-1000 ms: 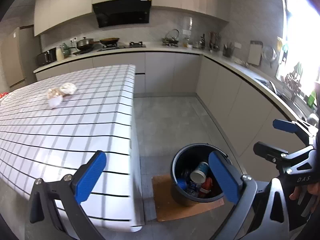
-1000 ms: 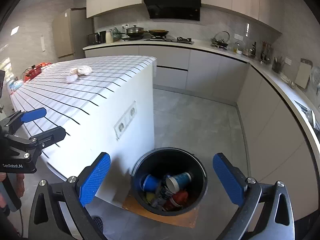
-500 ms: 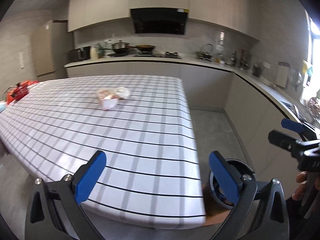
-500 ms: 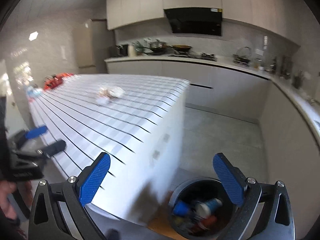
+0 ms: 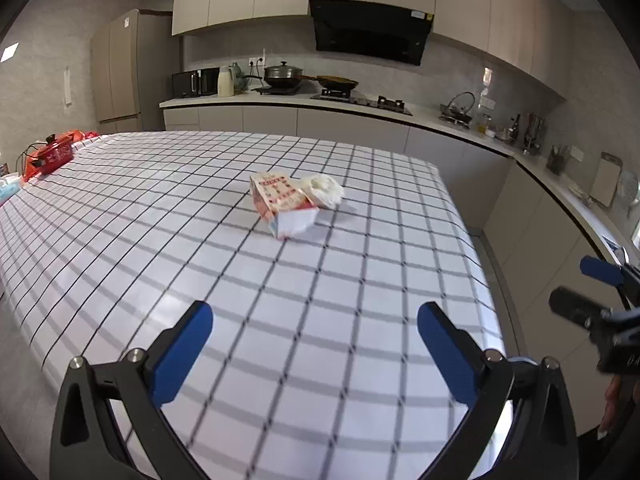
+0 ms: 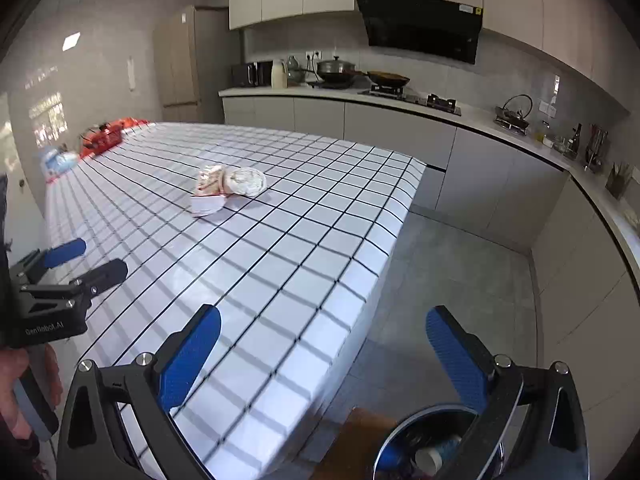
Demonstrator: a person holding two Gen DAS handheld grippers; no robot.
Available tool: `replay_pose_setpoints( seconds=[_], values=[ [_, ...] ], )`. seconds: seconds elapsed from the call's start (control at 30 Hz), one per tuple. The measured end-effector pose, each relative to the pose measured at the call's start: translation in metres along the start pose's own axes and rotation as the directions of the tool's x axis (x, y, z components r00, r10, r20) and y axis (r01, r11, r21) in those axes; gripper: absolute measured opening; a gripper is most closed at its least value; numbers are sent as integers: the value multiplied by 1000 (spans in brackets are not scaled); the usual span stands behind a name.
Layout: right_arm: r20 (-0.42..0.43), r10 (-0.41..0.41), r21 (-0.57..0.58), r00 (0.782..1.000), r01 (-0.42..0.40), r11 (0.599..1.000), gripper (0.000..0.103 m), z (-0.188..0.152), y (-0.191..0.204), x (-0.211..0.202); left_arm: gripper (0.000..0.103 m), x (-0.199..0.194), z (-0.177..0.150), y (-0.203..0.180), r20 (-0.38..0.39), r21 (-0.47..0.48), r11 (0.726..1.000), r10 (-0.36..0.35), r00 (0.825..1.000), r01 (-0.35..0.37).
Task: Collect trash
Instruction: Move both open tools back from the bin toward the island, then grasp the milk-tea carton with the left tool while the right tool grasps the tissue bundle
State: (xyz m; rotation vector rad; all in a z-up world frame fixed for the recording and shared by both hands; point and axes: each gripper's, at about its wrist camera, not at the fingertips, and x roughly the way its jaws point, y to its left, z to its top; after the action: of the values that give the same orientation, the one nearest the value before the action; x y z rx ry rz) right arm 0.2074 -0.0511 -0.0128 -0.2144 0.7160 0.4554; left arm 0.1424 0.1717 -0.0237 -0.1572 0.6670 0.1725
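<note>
Now both grippers are hovering over the near end of the checked tablecloth (image 5: pixel 160 216), and both are gaping wide with nothing between the blue pads. Left gripper (image 5: pixel 315 344) is pointing straight down the table at the trash: a crumpled red-and-white paper bag (image 5: pixel 285 202) is lying mid-table with a white wad of paper (image 5: pixel 325 188) touching its right side. Right gripper (image 6: pixel 323 350) is hanging over the table's corner, well apart from that trash. Below it, on the floor just beside the table, the black bin (image 6: pixel 420 448) is sitting on a brown mat (image 6: pixel 356 436), holding cups and cans.
</note>
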Motion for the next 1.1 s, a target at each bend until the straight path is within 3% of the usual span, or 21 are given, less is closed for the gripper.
replay_pose_setpoints(
  seconds=[0.2,0.53,0.77,1.1],
  values=[
    [-55,-9,4,998,9,1000,103,35,9,70,102,64,31,16,-40,-4,1000,-22,999,22],
    [-149,-31,29,988,36,999,103,73,13,168,97,139,65,40,-137,-30,999,-47,989,43],
    [-179,3,18,984,1,1000,103,98,37,209,96,152,78,91,-161,-90,996,-16,987,1],
    [-192,80,-19,978,-85,996,103,130,87,254,95,162,93,157,-166,-106,991,59,984,-78]
  ],
)
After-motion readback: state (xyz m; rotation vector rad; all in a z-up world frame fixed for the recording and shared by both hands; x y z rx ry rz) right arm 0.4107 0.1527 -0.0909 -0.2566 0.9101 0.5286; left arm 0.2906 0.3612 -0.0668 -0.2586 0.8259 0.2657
